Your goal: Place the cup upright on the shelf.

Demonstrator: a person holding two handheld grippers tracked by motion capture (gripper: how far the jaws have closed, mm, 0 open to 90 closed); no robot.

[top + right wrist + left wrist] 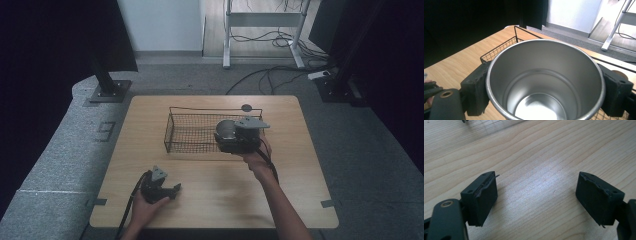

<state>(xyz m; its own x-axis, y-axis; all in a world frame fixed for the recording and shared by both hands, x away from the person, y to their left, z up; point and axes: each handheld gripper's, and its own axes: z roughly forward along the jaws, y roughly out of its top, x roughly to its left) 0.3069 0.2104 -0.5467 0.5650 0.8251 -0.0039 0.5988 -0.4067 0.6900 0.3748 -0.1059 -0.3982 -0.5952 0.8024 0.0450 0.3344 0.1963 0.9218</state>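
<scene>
- No brand, label or writing can be read on anything here.
- The right gripper (226, 134) is held over the near right end of the wire basket (185, 132), its grey plate on top; the right hand (256, 159) grips it from the near side, with the forearm running back to the table's near edge.
- In the right gripper view its jaws press the outer wall of a metal cup (545, 80) from both sides, so it is clamped on the cup. The cup is upright, mouth open to the camera and empty inside, with basket mesh (499, 51) behind and below it.
- The left gripper (173, 189) lies low at the near left part of the table (300, 195), well apart from the basket, with the left hand (145, 207) wrapped round its rear and its cable trailing off the near edge.
- In the left gripper view its jaws stand wide apart with nothing between them, just above bare wood (541, 157).
</scene>
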